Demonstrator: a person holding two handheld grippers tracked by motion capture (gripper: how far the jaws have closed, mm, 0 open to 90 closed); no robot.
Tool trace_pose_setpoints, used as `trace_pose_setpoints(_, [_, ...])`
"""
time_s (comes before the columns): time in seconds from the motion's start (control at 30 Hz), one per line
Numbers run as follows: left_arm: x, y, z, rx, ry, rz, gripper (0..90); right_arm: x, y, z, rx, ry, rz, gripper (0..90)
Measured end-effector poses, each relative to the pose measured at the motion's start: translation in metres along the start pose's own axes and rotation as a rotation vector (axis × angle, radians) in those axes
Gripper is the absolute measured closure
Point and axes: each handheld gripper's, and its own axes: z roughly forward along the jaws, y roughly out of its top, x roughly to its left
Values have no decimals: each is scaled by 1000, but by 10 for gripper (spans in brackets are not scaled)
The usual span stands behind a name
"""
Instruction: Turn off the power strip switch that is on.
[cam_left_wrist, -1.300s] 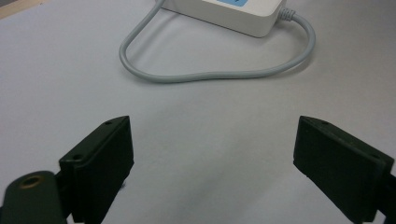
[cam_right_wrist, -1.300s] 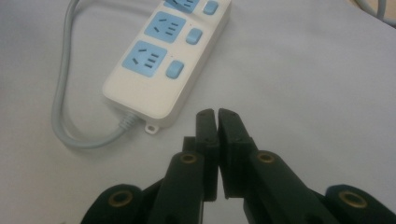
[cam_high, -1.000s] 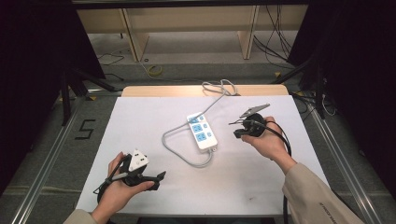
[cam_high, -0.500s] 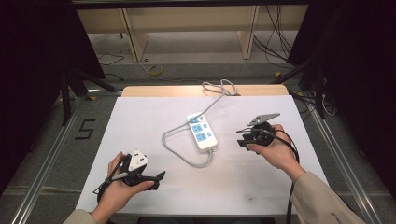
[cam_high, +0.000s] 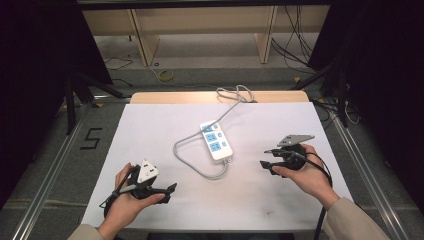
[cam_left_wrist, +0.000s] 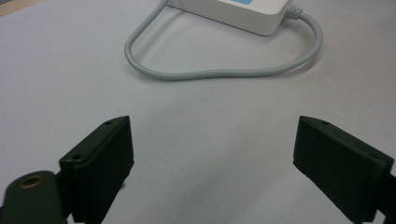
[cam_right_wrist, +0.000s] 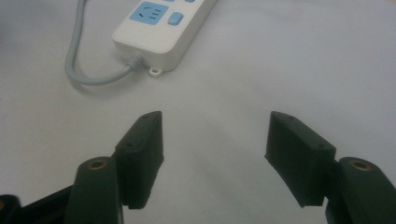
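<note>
A white power strip (cam_high: 216, 141) with blue sockets lies mid-table, and its grey cable (cam_high: 192, 162) loops off the near end. My right gripper (cam_high: 265, 159) hovers just right of the strip and points left at it. In the right gripper view the strip (cam_right_wrist: 163, 28) and the cable (cam_right_wrist: 81, 70) lie beyond my right gripper (cam_right_wrist: 215, 149); its jaws have just been opening and have nothing between them. My left gripper (cam_high: 171, 189) rests at the near left and stands open and empty. In the left gripper view my left gripper (cam_left_wrist: 212, 158) faces the cable loop (cam_left_wrist: 210, 73) and the strip's end (cam_left_wrist: 243, 11).
A white sheet (cam_high: 150, 130) covers the table, with a wooden strip (cam_high: 190, 96) at its far edge where the cable runs off. Metal rails (cam_high: 50, 170) flank both sides. A "5" mark (cam_high: 91, 138) is on the floor at left. Shelving stands behind.
My right hand has drawn back from beside the strip toward the near edge, a little to the right. Its jaws went from nearly shut to wide apart. The left hand stayed put.
</note>
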Motion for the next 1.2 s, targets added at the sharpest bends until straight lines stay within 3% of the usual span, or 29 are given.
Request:
trace_pose_setpoints(0.67, [0,0,-1,2,1,9,118,12,-45,-19,-108,26,34,289])
trace_pose_setpoints(1.2, [-2,1,-1,2,-3,15,119,14,-51,-30,-155,3,33,281])
